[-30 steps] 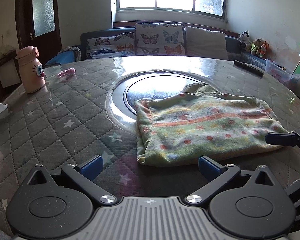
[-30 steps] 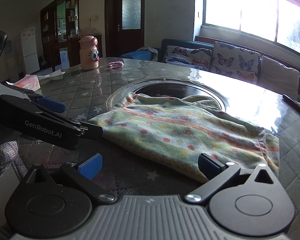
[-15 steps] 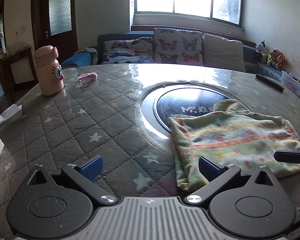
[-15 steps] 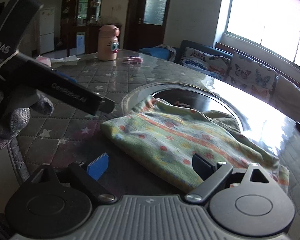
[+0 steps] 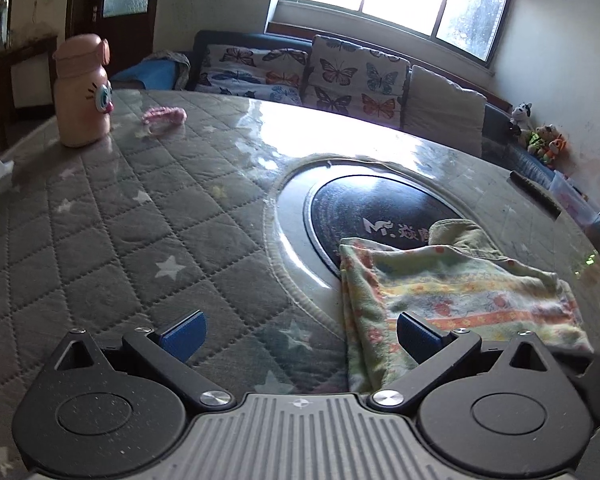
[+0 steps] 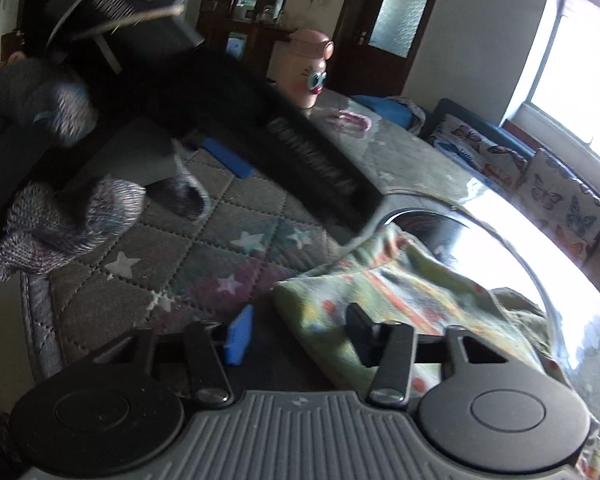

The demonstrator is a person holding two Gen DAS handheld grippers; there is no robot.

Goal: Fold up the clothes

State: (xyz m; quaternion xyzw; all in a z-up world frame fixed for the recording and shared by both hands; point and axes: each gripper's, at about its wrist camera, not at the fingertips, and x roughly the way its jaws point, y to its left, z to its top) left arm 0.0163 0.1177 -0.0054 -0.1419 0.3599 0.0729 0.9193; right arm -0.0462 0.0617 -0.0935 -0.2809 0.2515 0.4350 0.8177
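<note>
Garment is lying on the quilted tablecloth, its far part overlapping the dark glass turntable at table centre; looks folded at least once already, layered edges showing along its left side, a green bit sticking out at the back, not squared off; so judging fold as partly to mostly done, w/ tidying or one more fold poss. left; can't tell the final shape wanted. Left gripper is hovering low over the cloth, fingers spread wide, holding nothing; its right pad is sitting in front of the garment's near-left corner, contact unclear. Right gripper is tilted, frame blurred, fingers apart and empty; blue pad is over bare tablecloth, the dark finger over the garment's near edge. Gloved hand is gripping the left unit's body in the right view. Pink bottle and a small pink item are standing well apart from the work, far left; no other clothes in view, so nothing showing of a pile still waiting.
</note>
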